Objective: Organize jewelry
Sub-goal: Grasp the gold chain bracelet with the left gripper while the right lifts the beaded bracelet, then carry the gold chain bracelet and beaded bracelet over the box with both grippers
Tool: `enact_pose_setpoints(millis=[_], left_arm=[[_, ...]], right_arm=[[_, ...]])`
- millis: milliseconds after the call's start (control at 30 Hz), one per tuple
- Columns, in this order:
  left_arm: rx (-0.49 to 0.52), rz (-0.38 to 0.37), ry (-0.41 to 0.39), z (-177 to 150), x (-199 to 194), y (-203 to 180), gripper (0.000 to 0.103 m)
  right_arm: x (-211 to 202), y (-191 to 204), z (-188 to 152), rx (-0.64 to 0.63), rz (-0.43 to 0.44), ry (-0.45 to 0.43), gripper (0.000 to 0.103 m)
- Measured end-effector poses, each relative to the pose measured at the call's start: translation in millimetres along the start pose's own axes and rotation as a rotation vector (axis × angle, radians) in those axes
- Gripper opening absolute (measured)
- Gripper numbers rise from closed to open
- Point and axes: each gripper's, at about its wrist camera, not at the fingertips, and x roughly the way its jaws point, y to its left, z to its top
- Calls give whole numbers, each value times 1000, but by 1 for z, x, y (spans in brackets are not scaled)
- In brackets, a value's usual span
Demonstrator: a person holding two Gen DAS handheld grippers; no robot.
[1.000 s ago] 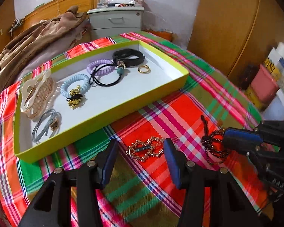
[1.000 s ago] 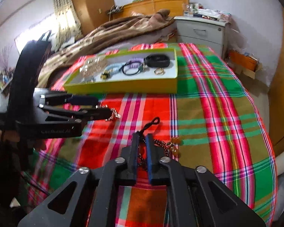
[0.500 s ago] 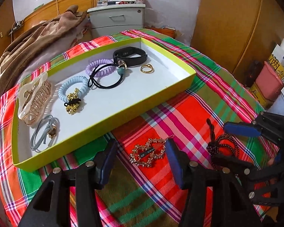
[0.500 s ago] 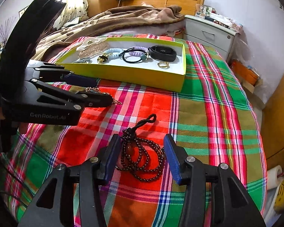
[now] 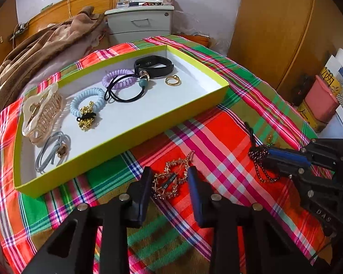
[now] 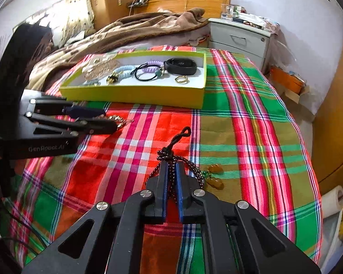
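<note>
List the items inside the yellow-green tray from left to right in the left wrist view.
Cream claw hair clip → grey cord hair tie → pale blue spiral hair tie → lilac spiral hair tie → black wristband → gold ring.

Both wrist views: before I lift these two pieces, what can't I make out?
- Bead bracelet, right wrist view: the part inside the shut right claw is hidden by its fingers.
- Gold hair clip, left wrist view: contact unclear as the left claw closes around it.
- Gold ring in tray: too small for detail.
</note>
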Motion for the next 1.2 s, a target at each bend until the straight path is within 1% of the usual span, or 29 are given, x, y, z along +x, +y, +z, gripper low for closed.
enact_pose_setpoints(millis=[233,533,700,933,1200], left_arm=[[-22,-4,-11,-2,-3,3,32],[-51,2,-51,-2,-19,7,32],[-71,13,-89,1,-34,12,33],[-85,25,-137,9,-52,23,33],[-119,49,-161,25,-57,42,33]], right_arm=[[-8,-3,4,43,-5,-47,7],[-17,-2,13,54,-5,-87,7],[-21,0,22,56,-6,-109,7],[-24,4,39,45,-12,-138,7],[-18,7,70,35,5,-170,7]])
